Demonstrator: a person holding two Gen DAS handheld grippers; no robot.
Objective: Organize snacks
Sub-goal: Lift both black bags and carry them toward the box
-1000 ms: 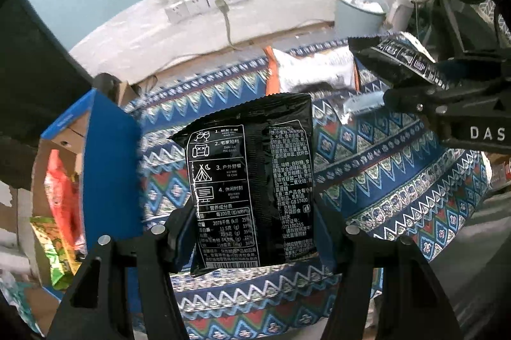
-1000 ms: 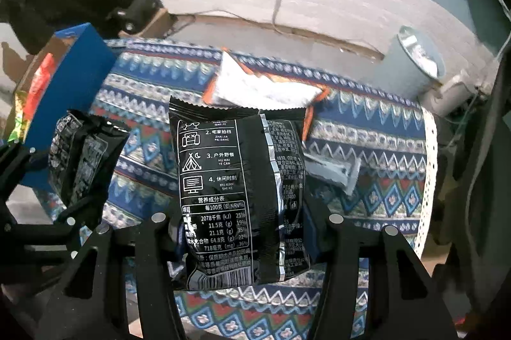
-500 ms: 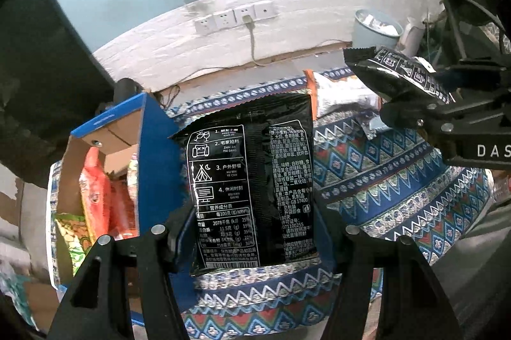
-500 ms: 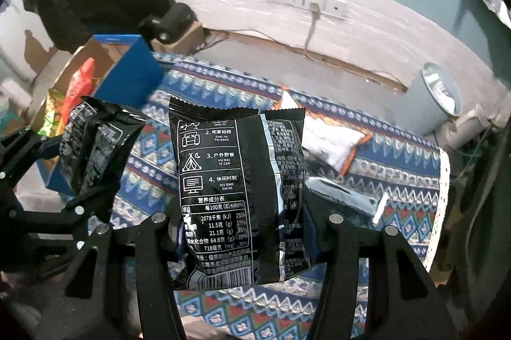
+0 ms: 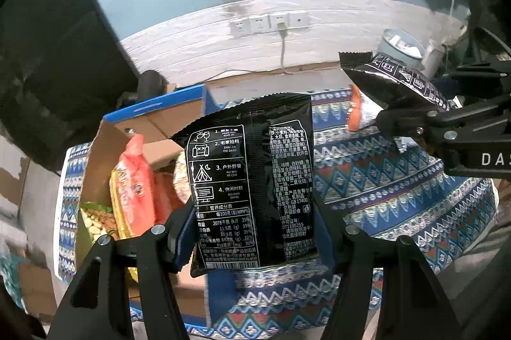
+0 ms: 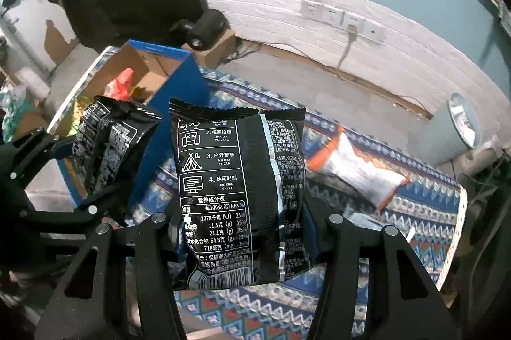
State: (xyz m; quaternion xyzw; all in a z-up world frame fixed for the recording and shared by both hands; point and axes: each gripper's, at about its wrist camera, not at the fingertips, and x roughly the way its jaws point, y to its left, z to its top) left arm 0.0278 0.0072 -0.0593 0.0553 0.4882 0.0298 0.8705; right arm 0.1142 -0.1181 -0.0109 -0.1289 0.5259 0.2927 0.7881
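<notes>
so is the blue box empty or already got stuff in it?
Partly filled. The blue box stands open, with an orange-red bag and a nut packet upright inside.

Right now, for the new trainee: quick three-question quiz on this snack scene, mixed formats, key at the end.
1. True or false: each tool grips its own black snack packet, the left tool one black snack packet, the right tool another black packet.
2. Multiple choice: the orange-edged packet lies A) in the box, B) on the patterned cloth, C) in the grey bin.
3. Short answer: what does the blue cardboard box already hold?

Key: 1 true. 2 B. 3 several snack packets, one of them orange-red.
</notes>
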